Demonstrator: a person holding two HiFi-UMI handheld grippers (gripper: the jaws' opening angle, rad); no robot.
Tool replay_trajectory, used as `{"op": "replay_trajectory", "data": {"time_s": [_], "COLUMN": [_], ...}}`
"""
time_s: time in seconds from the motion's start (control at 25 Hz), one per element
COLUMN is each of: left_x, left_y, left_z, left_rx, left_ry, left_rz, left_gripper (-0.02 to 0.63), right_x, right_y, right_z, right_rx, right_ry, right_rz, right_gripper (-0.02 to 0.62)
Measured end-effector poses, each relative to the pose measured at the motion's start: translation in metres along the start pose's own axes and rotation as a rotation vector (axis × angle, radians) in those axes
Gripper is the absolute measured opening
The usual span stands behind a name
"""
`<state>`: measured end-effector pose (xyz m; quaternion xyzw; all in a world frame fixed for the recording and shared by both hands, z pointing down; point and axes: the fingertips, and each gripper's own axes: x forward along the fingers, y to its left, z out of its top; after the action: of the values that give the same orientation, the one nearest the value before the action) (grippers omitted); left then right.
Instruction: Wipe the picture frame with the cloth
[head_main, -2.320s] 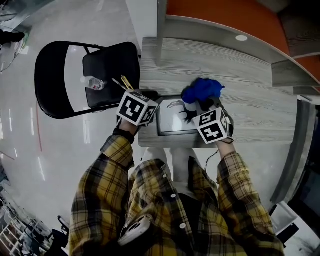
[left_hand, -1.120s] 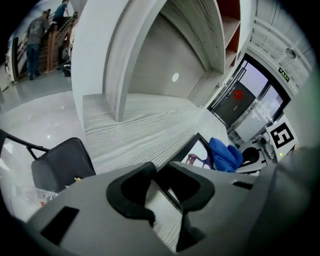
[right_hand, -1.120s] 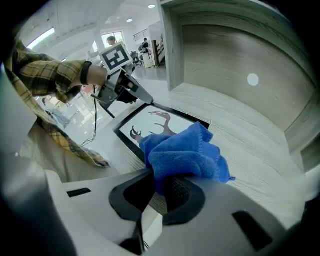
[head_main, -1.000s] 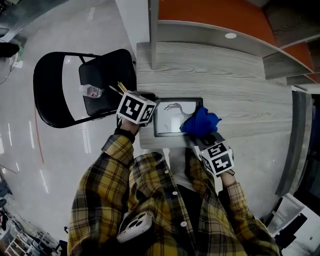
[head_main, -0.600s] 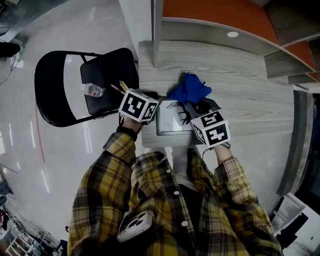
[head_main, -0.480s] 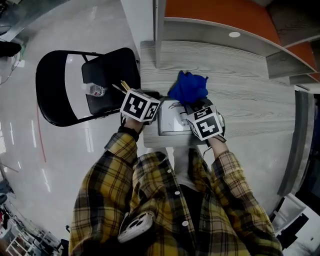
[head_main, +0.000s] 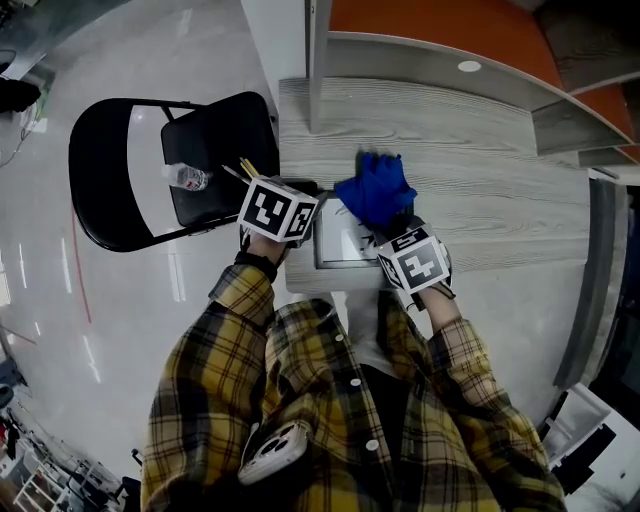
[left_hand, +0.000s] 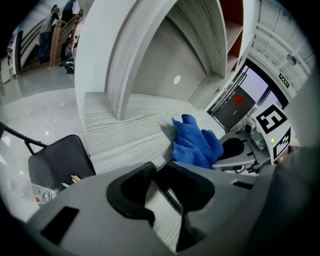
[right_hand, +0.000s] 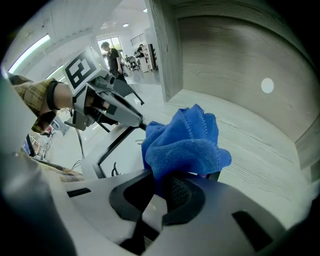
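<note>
A grey wood-grain counter (head_main: 480, 150) is seen under both hand-held grippers, and a black folding chair (head_main: 215, 150) stands on the floor just to the left of the left hand-held gripper (left_hand: 161, 175). The picture frame (head_main: 345, 245) lies flat on the counter between the two hand-held grippers, near the counter's front edge. Its left edge is taken between the jaws of the left hand-held gripper, which are set narrow and appear to be clamped on it, so the frame is judged to be held steady. The jaws of the right hand-held gripper (right_hand: 160, 186) are closed on a bunched blue cloth (head_main: 375, 192). The cloth sticks out ahead of those jaws and is laid over the far right part of the frame, where it spills slightly onto the counter beyond. The task is therefore judged to be under way: the cloth is already gripped, the frame is already secured, and contact between the two has been made. How much of the surface has been wiped cannot be told, since no dust or streaks can be made out. The near part and the left part of the frame are left uncovered at this moment, and they may remain to be wiped.
</note>
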<state>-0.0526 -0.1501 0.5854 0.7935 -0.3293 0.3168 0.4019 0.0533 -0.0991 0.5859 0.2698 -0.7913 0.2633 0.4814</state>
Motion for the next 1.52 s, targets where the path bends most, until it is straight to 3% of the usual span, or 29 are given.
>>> {"op": "replay_trajectory", "data": {"time_s": [0.72,0.84,1.0,1.12,1.36,1.52], "left_x": [-0.002,-0.001,-0.001,-0.001,-0.001,0.0], "left_y": [-0.003,-0.003,-0.003,-0.003,-0.001,0.0], "left_z": [0.002,0.002,0.001,0.001,0.001,0.001], "left_rx": [0.006,0.014,0.009,0.009,-0.011,-0.018], "left_ry": [-0.002,-0.003,-0.003,-0.003,-0.007,-0.017], "left_rz": [0.012,0.012,0.015,0.016,0.008,0.004], "left_gripper": [0.11,0.11,0.11,0.11,0.11,0.11], "right_x": [-0.039,-0.054,-0.075,-0.068,0.01,0.026], "right_y": [0.051,0.052,0.049,0.047,0.038,0.039], "right_z": [-0.08,-0.058,0.01,0.054,0.064,0.058], "right_rx": [0.046,0.067,0.035,-0.013,-0.17,-0.247], "right_ry": [0.098,0.011,-0.169,-0.229,-0.095,-0.06], "right_rz": [0.149,0.153,0.143,0.134,0.002,-0.06], "right_gripper": [0.041,0.041,0.041,0.041,0.041,0.041]}}
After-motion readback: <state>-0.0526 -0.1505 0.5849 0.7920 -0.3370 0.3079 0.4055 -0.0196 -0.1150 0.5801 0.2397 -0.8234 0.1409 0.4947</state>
